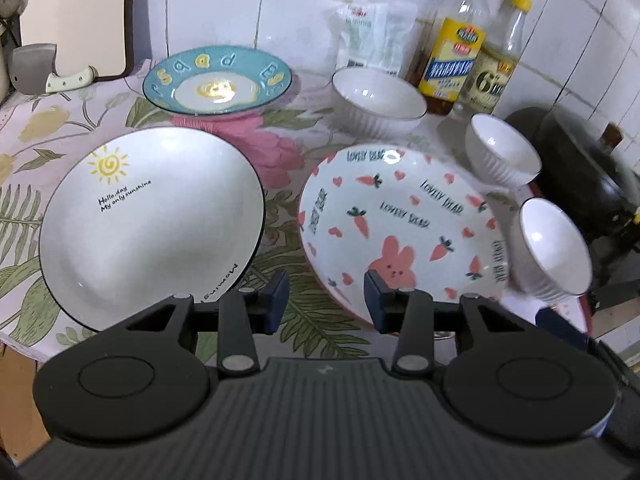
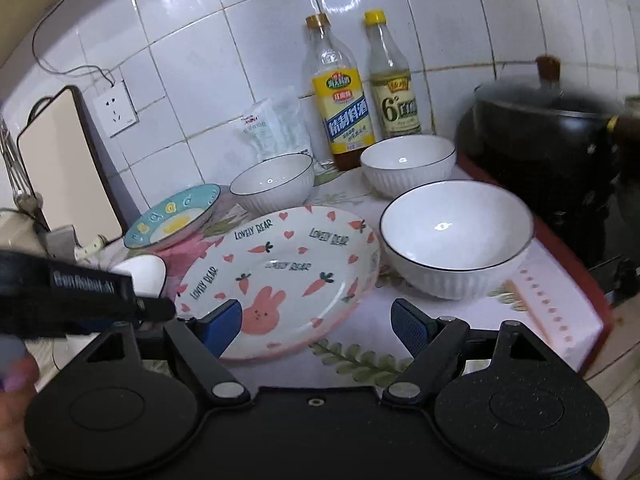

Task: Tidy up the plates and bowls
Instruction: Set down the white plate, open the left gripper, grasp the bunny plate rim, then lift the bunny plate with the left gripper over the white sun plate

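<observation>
Three plates lie singly on the counter: sun plate point(image 1: 152, 224), bunny plate point(image 1: 400, 232), blue plate point(image 1: 218, 80). Three white bowls point(image 2: 456, 236) sit apart behind them, so nothing is stacked yet. The left gripper point(image 1: 326, 300) hangs open between two plates; the right gripper point(image 2: 316, 320), wide and empty, straddles the bunny plate's rim, probably to lift it

A yellow-label bottle point(image 2: 340, 100) and a yellow-cap bottle point(image 2: 392, 84) stand touching at the tiled wall point(image 2: 200, 60), far ahead of the gripper. A clear bag point(image 2: 276, 124) leans left of them. A black pot point(image 2: 560, 168) sits ahead to the right. Far left stand a cutting board point(image 2: 64, 164), a cleaver point(image 1: 44, 72) and a socket point(image 2: 114, 108). A floral cloth point(image 1: 36, 160) lies below.
</observation>
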The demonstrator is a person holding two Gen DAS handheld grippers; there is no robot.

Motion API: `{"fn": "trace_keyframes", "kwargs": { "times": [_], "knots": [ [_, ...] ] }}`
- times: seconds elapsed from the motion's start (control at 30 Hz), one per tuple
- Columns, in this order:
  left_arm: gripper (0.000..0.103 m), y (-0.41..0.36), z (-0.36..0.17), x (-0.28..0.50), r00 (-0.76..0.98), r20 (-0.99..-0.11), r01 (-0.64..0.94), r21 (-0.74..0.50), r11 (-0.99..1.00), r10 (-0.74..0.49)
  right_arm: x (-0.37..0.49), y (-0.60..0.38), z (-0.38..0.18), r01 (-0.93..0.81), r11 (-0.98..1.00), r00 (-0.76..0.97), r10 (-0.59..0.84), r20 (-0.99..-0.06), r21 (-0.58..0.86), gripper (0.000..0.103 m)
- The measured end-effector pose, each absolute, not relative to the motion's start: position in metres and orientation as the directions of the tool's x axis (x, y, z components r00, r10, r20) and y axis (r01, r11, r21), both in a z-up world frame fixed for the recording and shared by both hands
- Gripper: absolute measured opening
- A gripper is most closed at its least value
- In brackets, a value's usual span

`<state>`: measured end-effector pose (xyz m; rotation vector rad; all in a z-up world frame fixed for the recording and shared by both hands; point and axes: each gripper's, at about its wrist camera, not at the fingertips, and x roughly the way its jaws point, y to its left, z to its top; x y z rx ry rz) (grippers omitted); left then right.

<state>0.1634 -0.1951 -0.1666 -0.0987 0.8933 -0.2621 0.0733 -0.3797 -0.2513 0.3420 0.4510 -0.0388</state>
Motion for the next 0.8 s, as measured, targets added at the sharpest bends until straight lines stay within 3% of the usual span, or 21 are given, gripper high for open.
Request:
{"fn": "trace_keyframes", "kwargs": {
  "times": [0.1, 0.27, 0.3, 0.37, 0.47, 0.53, 0.8],
  "knots": [
    [0.041, -0.197, -0.176, 0.173, 0.554, -0.786, 0.207, -0.189, 0.96, -0.274, 0.089, -0.385, -0.26, 0.13, 0.923, 0.896, 0.047, -0.441, 0.361, 0.083],
    [0.04, -0.196, -0.188, 0.184, 0.537, -0.798, 0.206, -0.188, 0.96, -0.272, 0.107, -0.389, -0.272, 0.153, 0.896, 0.878, 0.07, -0.473, 0.417, 0.066],
    [0.035, -0.196, -0.19, 0.184, 0.539, -0.795, 0.206, -0.197, 0.959, -0.279, 0.109, -0.388, -0.273, 0.153, 0.895, 0.878, 0.072, -0.473, 0.42, 0.06],
    [0.027, -0.195, -0.192, 0.186, 0.536, -0.788, 0.193, -0.235, 0.953, -0.303, 0.11, -0.387, -0.274, 0.16, 0.892, 0.883, 0.061, -0.465, 0.423, 0.058],
    [0.018, -0.194, -0.196, 0.193, 0.514, -0.791, 0.171, -0.285, 0.943, -0.332, 0.111, -0.39, -0.277, 0.191, 0.889, 0.88, 0.033, -0.474, 0.416, 0.042],
    [0.016, -0.195, -0.198, 0.197, 0.505, -0.794, 0.154, -0.302, 0.941, -0.338, 0.113, -0.396, -0.28, 0.207, 0.883, 0.871, 0.031, -0.491, 0.422, 0.025],
    [0.015, -0.192, -0.205, 0.215, 0.469, -0.81, 0.083, -0.356, 0.931, -0.352, 0.124, -0.402, -0.287, 0.234, 0.846, 0.866, 0.043, -0.498, 0.48, 0.023]
  ]
}}
